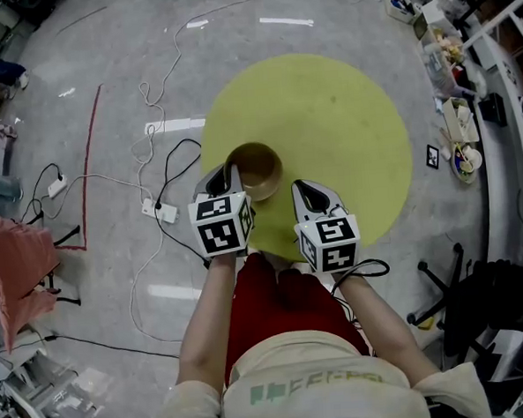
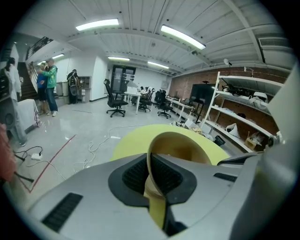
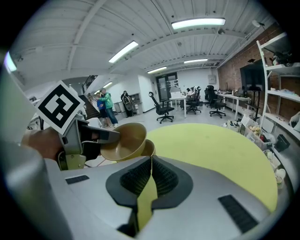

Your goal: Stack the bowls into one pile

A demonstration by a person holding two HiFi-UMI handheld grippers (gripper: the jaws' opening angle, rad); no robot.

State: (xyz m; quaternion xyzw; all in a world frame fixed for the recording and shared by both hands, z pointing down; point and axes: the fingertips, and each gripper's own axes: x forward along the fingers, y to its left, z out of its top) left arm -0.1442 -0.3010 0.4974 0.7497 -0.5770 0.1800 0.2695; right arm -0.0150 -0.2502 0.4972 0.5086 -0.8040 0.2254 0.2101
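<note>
- The bowl [image 1: 257, 170], tan, is seen at centre frame in the head view, over the near-left edge of the round yellow-green table [image 1: 344, 110].
- The left claw [image 1: 229, 172] is pressed onto the bowl's rim; in the left gripper view the bowl's wall is pinched between the two jaws, with the bowl tilted and lifted.
- A second bowl [image 3: 147, 149] is partly shown just behind and below the held one in the right gripper view; whether the two touch cannot be told.
- The right claw [image 1: 306, 190] is held lower right of the bowl, over the table's near edge, apart from the bowl. Its jaws are pressed together with nothing between them.
- Wide bare table surface is left open above and to the right of the bowl.
- The grey floor [image 1: 104, 98] around the table is crossed by cables [image 1: 152, 157] at left frame.
- Shelving [image 1: 496, 136] with small items is seen along the right edge, and office chairs [image 2: 115, 101] stand far back in the left gripper view.
</note>
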